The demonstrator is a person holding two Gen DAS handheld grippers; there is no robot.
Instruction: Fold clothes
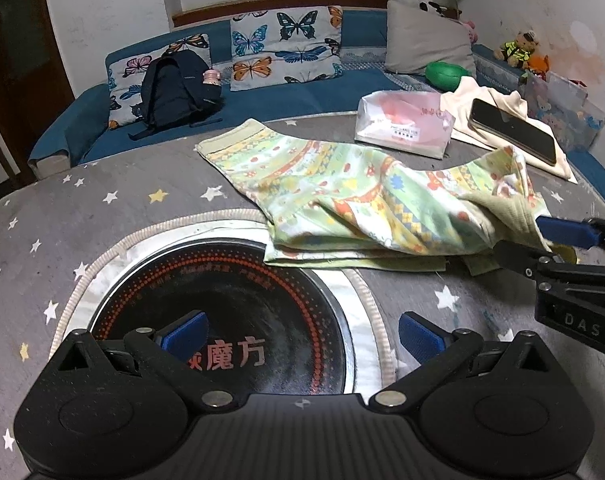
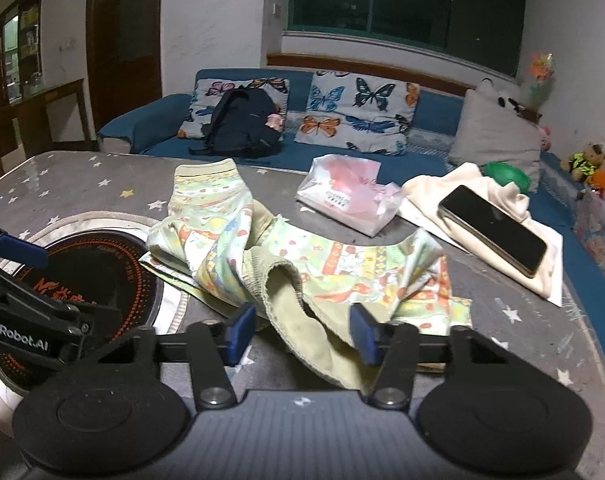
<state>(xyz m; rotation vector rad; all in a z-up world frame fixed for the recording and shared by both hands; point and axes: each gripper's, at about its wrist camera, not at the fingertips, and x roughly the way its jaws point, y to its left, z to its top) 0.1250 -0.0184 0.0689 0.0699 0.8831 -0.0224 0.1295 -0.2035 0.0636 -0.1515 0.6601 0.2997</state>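
Round table (image 1: 102, 200) with a grey star-print cover fills both views; a black induction hob (image 1: 222, 320) with red markings sits in its centre. Blue sofa (image 1: 286, 96) runs behind the table, carrying butterfly cushions (image 1: 286, 46) and a dark backpack (image 1: 174, 88).

Patterned green garment (image 1: 342, 200) lies across the table middle, part-folded — one flat layer touches the hob's far edge, the rest is bunched on top. Its plain ribbed cuff (image 2: 302, 320) trails toward the near edge in the right wrist view.

Further back on the table: a cream cloth (image 2: 442, 196) with a black phone (image 2: 494, 228) lying on it, and beside that a clear bag (image 2: 342, 196) with pink contents.

Right gripper (image 2: 304, 334): fingers part-way closed, the cuff between the blue pads (image 2: 242, 332). Fabric reaches the right-hand pad; a gap shows at the left-hand one, so no firm pinch is visible.

Left gripper (image 1: 302, 330): fingers spread wide over the hob, nothing between them, well clear of the garment.
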